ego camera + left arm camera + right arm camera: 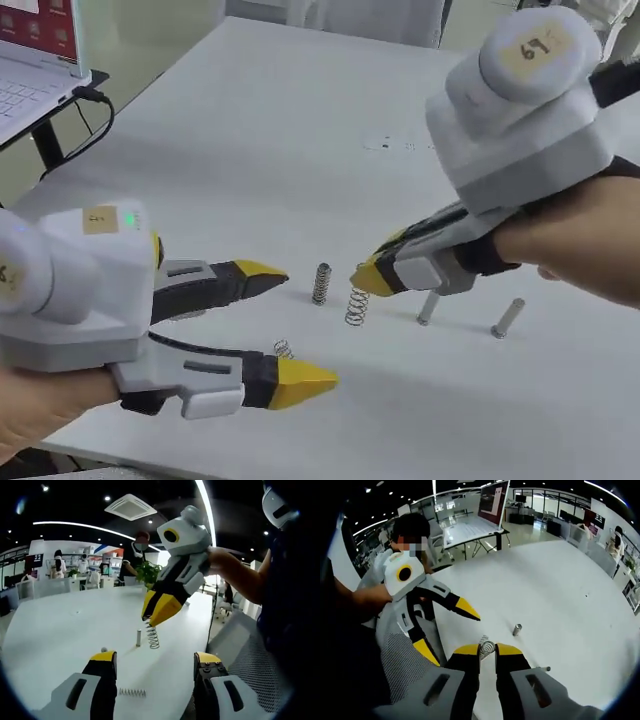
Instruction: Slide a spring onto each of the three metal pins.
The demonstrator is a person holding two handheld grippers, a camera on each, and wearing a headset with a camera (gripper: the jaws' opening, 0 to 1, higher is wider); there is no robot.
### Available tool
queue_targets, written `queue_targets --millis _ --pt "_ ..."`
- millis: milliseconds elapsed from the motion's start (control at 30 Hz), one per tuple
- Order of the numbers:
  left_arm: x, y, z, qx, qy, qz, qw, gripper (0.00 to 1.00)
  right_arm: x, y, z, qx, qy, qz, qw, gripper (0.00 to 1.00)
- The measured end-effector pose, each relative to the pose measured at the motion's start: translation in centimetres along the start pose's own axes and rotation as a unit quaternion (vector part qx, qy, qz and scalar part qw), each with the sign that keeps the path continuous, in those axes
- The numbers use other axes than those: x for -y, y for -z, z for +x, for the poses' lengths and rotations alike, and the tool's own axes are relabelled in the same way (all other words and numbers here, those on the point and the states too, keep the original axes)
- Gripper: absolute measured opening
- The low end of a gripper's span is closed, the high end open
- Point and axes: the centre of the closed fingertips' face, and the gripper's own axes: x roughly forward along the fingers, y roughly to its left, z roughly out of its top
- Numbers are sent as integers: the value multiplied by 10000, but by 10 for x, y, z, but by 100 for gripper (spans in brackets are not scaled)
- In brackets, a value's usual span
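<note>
My right gripper (372, 281) comes in from the upper right and is shut on the top of a loose spring (357, 306), which hangs down to the white table (300, 130). The same spring (486, 645) sits between my right jaws. Just left of it stands an upright pin (321, 283) that looks wrapped in a spring. Two bare metal pins (428, 308) (508, 317) lean on the table to the right. Another spring (284, 349) lies flat between the jaws of my left gripper (290, 325), which is open and holds nothing. That flat spring (132, 692) lies close in front of the left jaws.
A laptop (30, 60) with a black cable (95, 110) stands past the table's far left corner. The table's front edge runs just below my left gripper. Behind the table are office desks, plants and people.
</note>
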Motion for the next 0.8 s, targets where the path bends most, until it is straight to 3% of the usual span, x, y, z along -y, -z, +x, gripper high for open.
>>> queue_targets --millis 100,433,533,800 --pt "1 -5 0 61 38 -25 10000 51 -11 -6 -4 106 -79 -85 9999 9" --pt "7 -17 0 319 247 -291 9988 28 -25 -17 -6 348 -249 -186 9989 9" --pt "10 -16 0 280 330 -272 9987 18 -27 -19 -6 374 -269 -245 9986 9" --pt "12 -15 1 240 335 -214 9989 8 -26 -25 -6 480 -395 -257 9977 9"
